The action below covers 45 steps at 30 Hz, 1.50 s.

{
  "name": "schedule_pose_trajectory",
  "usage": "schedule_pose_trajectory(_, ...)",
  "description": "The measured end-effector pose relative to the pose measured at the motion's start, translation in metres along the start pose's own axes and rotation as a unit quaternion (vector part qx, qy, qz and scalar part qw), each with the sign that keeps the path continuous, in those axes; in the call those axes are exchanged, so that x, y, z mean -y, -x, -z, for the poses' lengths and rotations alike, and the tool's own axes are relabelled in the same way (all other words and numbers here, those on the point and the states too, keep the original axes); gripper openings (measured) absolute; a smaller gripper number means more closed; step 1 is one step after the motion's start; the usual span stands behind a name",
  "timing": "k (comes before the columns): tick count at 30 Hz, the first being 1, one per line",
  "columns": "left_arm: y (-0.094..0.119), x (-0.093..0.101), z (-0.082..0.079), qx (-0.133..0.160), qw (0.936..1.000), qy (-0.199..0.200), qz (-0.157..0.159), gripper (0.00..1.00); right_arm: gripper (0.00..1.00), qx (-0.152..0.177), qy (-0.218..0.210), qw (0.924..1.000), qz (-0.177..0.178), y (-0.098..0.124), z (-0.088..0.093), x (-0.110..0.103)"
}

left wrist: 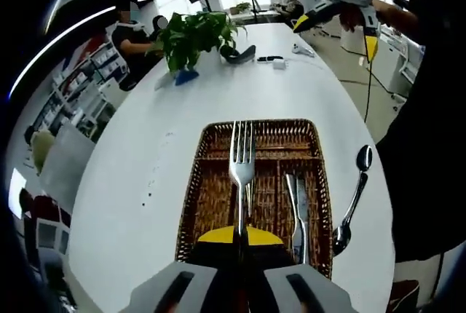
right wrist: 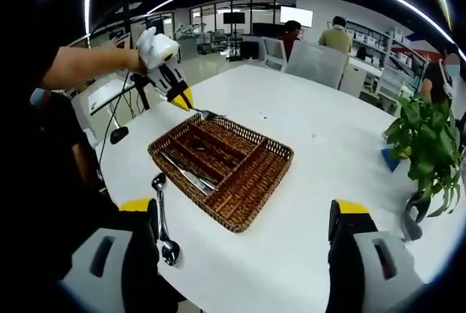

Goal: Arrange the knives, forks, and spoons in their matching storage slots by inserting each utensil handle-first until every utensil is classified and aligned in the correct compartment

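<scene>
My left gripper (left wrist: 240, 236) is shut on a silver fork (left wrist: 242, 160) by its handle, tines pointing away, over the brown wicker tray (left wrist: 258, 125). Two knives (left wrist: 298, 211) lie in the tray's right slot. Spoons (left wrist: 353, 196) lie on the white table just right of the tray. In the right gripper view, the left gripper (right wrist: 186, 102) holds the fork (right wrist: 207, 114) at the tray's (right wrist: 266, 193) far corner, with the knives (right wrist: 186, 175) inside and the spoons (right wrist: 164, 218) beside it. My right gripper (right wrist: 244, 215) stands open and holds nothing. It also appears raised high over the table (left wrist: 335, 36).
A potted plant (left wrist: 196, 36) (right wrist: 426, 138) stands further down the long white table, with small dark items (left wrist: 269, 58) near it. People sit at the table's far end. The table edge runs close to the spoons.
</scene>
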<state>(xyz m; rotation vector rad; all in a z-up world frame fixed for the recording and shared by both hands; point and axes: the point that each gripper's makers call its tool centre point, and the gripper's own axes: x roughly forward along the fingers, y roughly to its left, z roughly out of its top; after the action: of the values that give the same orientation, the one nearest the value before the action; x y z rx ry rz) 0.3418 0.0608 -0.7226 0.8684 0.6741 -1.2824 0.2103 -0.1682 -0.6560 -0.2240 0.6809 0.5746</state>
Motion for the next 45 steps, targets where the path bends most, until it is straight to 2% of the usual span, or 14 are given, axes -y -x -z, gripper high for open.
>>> schedule_pose_trajectory(11,-0.040,0.005,0.023,-0.014,0.9994,0.030,0.006,0.00,0.99,-0.005,-0.004,1.0000,0.004,0.000,0.004,0.004)
schedule_pose_trajectory(18,-0.075,0.016,0.041,-0.023,0.9983,0.051,0.016,0.00,0.99,-0.013,-0.009,0.9999,0.003,-0.003,0.011,0.001)
schedule_pose_trajectory(25,-0.088,0.021,0.045,-0.016,0.9977,0.060,0.026,0.00,0.99,-0.022,-0.017,0.9996,0.009,0.001,0.022,0.001)
schedule_pose_trajectory(28,-0.094,0.025,0.045,-0.015,0.9981,0.047,0.036,0.00,0.99,-0.026,-0.020,0.9994,0.010,0.002,0.026,0.000)
schedule_pose_trajectory(39,-0.115,0.033,0.058,-0.028,0.9969,0.044,0.059,0.00,0.99,-0.037,-0.028,0.9989,0.010,0.001,0.036,-0.001)
schedule_pose_trajectory(45,-0.122,0.033,0.057,-0.025,0.9966,0.042,0.066,0.00,0.99,-0.042,-0.033,0.9985,0.008,-0.004,0.043,-0.004)
